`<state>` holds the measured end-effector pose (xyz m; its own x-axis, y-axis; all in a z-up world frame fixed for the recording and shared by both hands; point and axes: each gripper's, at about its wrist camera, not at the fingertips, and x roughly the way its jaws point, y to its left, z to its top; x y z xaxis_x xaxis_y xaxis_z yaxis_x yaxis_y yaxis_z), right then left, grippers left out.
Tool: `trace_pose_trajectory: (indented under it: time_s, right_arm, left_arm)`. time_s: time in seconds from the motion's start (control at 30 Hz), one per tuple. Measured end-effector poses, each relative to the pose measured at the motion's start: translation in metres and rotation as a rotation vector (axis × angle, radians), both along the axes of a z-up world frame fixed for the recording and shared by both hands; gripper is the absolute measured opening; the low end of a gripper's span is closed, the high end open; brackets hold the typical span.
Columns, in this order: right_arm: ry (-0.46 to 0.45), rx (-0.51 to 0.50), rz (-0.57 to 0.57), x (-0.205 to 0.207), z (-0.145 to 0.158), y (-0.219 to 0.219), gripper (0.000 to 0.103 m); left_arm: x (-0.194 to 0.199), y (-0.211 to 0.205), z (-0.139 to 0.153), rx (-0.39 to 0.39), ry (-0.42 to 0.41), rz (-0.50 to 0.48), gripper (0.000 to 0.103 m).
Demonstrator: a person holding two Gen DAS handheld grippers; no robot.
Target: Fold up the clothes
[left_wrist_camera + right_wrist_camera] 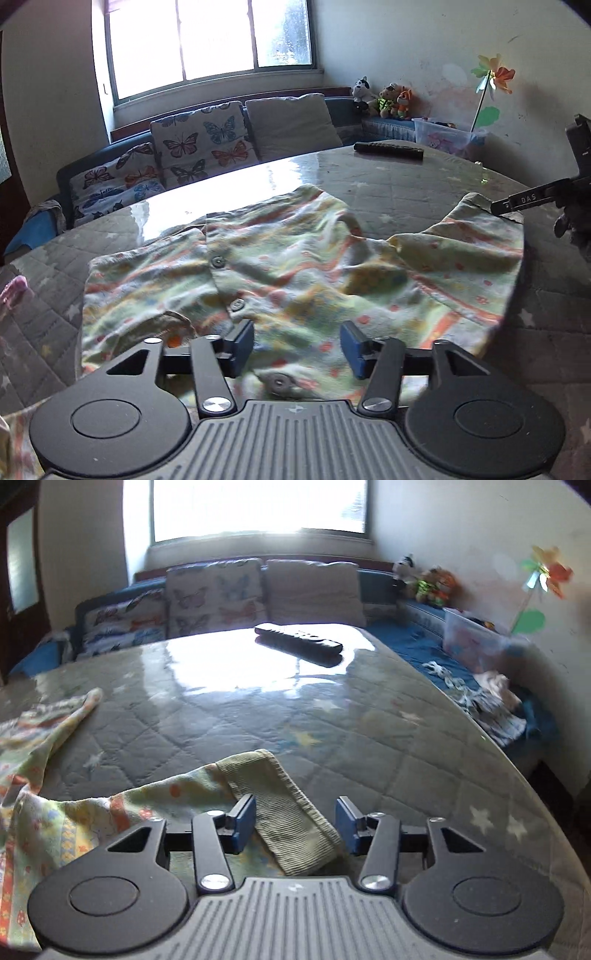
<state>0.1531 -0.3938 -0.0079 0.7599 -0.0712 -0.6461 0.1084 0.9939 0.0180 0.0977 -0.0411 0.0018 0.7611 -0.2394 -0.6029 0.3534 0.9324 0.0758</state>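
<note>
A small pastel patterned shirt (295, 273) with grey buttons lies spread on the table (388, 184), front side up. My left gripper (297, 345) hovers open over the shirt's near part, its blue pads (243, 343) on either side of the button line. The right gripper (517, 205) shows at the right edge of the left wrist view, by the shirt's sleeve. In the right wrist view my right gripper (295, 823) is open, and the sleeve's ribbed green cuff (284, 812) lies between its fingers. The shirt's body (40, 775) stretches off to the left.
A black remote (299, 642) lies at the table's far side. Beyond are a blue sofa with butterfly cushions (199, 144), plush toys (388, 99), a clear plastic box (443, 136) and a paper pinwheel (493, 77). Loose clothes (487, 698) lie on the bench at right. A pink cloth (13, 295) peeks in at left.
</note>
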Motion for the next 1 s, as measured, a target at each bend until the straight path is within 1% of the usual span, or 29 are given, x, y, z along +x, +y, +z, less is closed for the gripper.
trace_pose_trajectory:
  time_s: [0.07, 0.13, 0.23, 0.27, 0.3, 0.33, 0.37, 0.4, 0.5, 0.57, 0.67, 0.73, 0.77, 0.8, 0.93, 1.0]
  right_arm:
    - [-0.006, 0.020, -0.010, -0.001, -0.001, -0.004, 0.049]
    - [-0.007, 0.033, -0.011, -0.003, -0.002, -0.003, 0.049]
    - [-0.007, 0.053, -0.010, -0.006, -0.001, -0.002, 0.046]
    - [-0.007, 0.060, -0.010, -0.007, -0.001, -0.001, 0.037]
    - [-0.007, 0.067, -0.009, -0.008, -0.001, 0.000, 0.023]
    - [-0.010, 0.065, -0.015, -0.010, 0.001, 0.000, 0.017]
    - [-0.014, 0.057, -0.023, -0.013, 0.003, 0.001, 0.008]
    - [-0.019, 0.049, -0.032, -0.016, 0.006, 0.002, 0.006]
    - [-0.040, 0.042, -0.056, -0.031, 0.015, 0.002, 0.006]
    - [-0.048, 0.024, -0.070, -0.042, 0.020, 0.002, 0.006]
    - [-0.013, -0.003, -0.097, -0.049, 0.012, 0.001, 0.006]
    - [0.009, 0.005, -0.108, -0.050, 0.006, -0.002, 0.009]
    - [0.012, -0.002, -0.114, -0.050, 0.006, -0.002, 0.014]
    - [0.011, -0.016, -0.120, -0.050, 0.007, -0.001, 0.015]
    - [-0.039, -0.048, -0.074, -0.046, 0.029, 0.015, 0.017]
    - [-0.047, -0.028, 0.017, -0.041, 0.034, 0.037, 0.017]
  left_arm:
    - [-0.003, -0.004, -0.001, 0.004, 0.000, 0.009, 0.072]
    - [-0.006, -0.009, -0.002, 0.015, -0.003, 0.020, 0.079]
    - [-0.012, -0.012, -0.005, 0.022, 0.001, 0.020, 0.081]
    - [-0.013, -0.012, -0.006, 0.026, 0.001, 0.019, 0.081]
    - [-0.014, -0.013, -0.008, 0.035, -0.001, 0.019, 0.081]
    - [-0.015, -0.015, -0.009, 0.043, -0.002, 0.017, 0.081]
    - [-0.016, -0.016, -0.011, 0.052, -0.004, 0.011, 0.081]
    - [-0.017, -0.017, -0.013, 0.061, -0.007, 0.002, 0.081]
    - [-0.021, -0.018, -0.017, 0.088, -0.022, -0.020, 0.080]
    - [-0.023, -0.016, -0.017, 0.080, -0.023, -0.034, 0.080]
    - [-0.024, -0.012, -0.018, 0.073, -0.022, -0.047, 0.080]
    - [-0.024, -0.010, -0.018, 0.070, -0.020, -0.052, 0.080]
    - [-0.025, -0.009, -0.018, 0.070, -0.020, -0.053, 0.080]
    - [-0.026, -0.009, -0.017, 0.072, -0.020, -0.053, 0.080]
    - [-0.034, -0.007, -0.010, 0.058, -0.037, -0.067, 0.080]
    - [-0.037, -0.006, -0.008, 0.048, -0.037, -0.072, 0.079]
